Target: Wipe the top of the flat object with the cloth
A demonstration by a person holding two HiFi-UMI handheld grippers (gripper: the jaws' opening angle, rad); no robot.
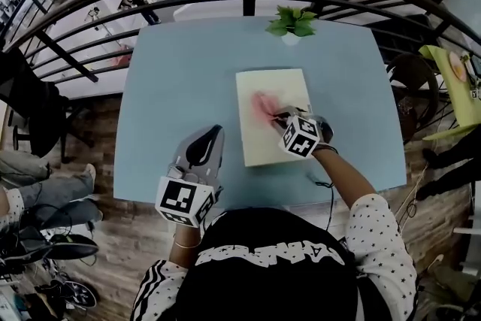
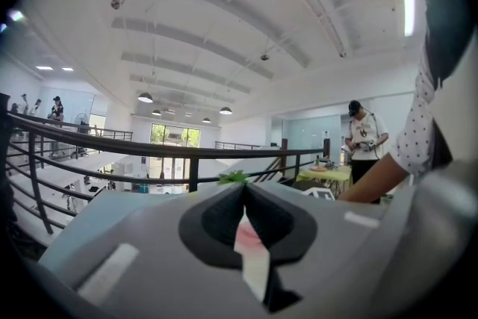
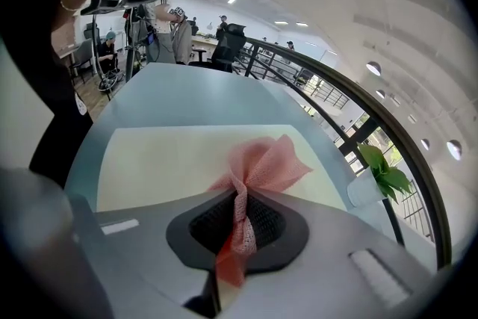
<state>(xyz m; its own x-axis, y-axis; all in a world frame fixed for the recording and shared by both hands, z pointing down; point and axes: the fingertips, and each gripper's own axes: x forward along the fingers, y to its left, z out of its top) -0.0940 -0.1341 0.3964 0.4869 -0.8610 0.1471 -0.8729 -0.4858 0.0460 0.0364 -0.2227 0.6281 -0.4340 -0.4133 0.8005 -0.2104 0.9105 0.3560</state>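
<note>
While the right gripper (image 3: 239, 198) pinches the pink cloth (image 3: 263, 162) tight, its loose end fans just past the tips onto the board's (image 1: 263, 146) middle, and the left gripper (image 2: 244, 189) is closed and empty.

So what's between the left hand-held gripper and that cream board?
Nothing; in the head view, only bare blue table separates the left hand-held gripper from the cream board.

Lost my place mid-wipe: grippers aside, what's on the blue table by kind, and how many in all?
board: 1
cloth: 1
potted plant: 1
Total: 3
</note>
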